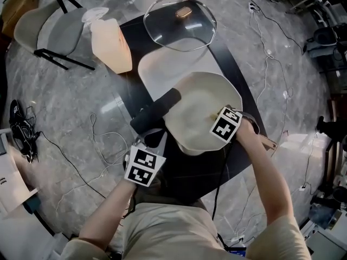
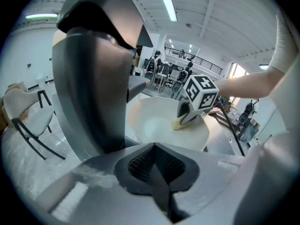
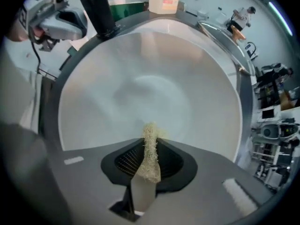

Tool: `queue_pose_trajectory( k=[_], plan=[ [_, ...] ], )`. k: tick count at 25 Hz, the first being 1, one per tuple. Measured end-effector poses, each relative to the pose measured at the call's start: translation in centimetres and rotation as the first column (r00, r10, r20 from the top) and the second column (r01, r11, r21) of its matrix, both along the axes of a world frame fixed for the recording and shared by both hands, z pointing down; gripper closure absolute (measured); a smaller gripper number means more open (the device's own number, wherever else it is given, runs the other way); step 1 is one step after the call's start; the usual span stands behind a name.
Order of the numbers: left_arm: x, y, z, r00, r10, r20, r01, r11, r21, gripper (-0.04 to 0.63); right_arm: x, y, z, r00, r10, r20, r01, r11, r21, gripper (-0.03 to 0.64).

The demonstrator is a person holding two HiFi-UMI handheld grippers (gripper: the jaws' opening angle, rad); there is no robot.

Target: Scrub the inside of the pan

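The pan (image 1: 203,104) has a pale inside and a black handle (image 1: 158,108), and it sits on the black table. My right gripper (image 1: 216,121) reaches into the pan from its near right rim. In the right gripper view it (image 3: 150,144) is shut on a yellowish fibrous scrubber (image 3: 150,156), whose tip lies on the pan's white floor (image 3: 150,93). My left gripper (image 1: 153,141) is near the handle's end. In the left gripper view its jaws (image 2: 154,146) are shut and nothing shows between the pads. The handle (image 2: 96,83) looms close on their left.
A glass lid (image 1: 180,23) lies at the table's far end, with a white tray (image 1: 154,69) between it and the pan. A peach-coloured jug (image 1: 111,43) stands at the table's left corner. A chair (image 1: 49,31) and loose cables (image 1: 103,145) are on the floor.
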State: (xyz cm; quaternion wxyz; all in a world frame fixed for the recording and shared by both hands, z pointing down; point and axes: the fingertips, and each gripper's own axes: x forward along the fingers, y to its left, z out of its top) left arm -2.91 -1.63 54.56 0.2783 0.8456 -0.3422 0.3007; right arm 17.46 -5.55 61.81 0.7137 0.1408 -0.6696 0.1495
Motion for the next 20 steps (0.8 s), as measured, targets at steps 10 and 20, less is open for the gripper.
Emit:
queue_pose_trajectory(
  k=[10,20],
  plan=[
    [-0.5,1.2,0.3,1.000,0.001,-0.002,-0.001,1.000,-0.010,0.594,-6.2,6.2,0.4,0.980,-0.021,0.199,0.060,0.979,-0.193,0.534],
    [-0.7,2.0,0.4,1.000,-0.005,-0.008,0.004,1.000,-0.013,0.594,-12.4,1.0,1.5,0.900,0.109,0.421,-0.096,0.994,-0.052,0.528]
  ],
)
